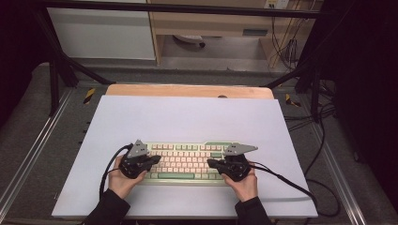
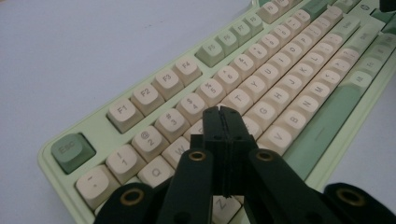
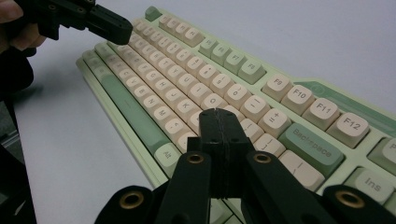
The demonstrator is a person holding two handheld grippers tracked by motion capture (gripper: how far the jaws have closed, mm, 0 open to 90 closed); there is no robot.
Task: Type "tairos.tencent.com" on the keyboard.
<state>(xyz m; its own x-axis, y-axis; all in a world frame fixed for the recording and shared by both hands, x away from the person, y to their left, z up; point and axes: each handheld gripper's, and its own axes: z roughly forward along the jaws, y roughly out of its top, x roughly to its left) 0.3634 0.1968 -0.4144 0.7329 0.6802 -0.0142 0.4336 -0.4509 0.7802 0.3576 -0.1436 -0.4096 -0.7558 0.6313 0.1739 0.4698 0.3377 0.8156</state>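
Keyboard (image 1: 185, 161) lies near the tabletop's front edge; left gripper (image 1: 154, 160) and right gripper (image 1: 212, 163) hover over its ends, jaws pressed together like fingertips, likely for poking keys

Even overhead light brightens the white mat (image 1: 187, 117), surroundings fall dark, and both close views look soft

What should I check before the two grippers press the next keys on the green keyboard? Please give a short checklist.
1. Left gripper jaws closed, making one tip: ok.
2. Right gripper jaws closed: ok.
3. Keyboard flat on the white sheet, square to the person: ok.
4. Grippers apart, one over each half of the keyboard: ok.
5. Which key lies under each tip: cannot tell, the jaws hide it.
6. Cables clear of the keys: ok.
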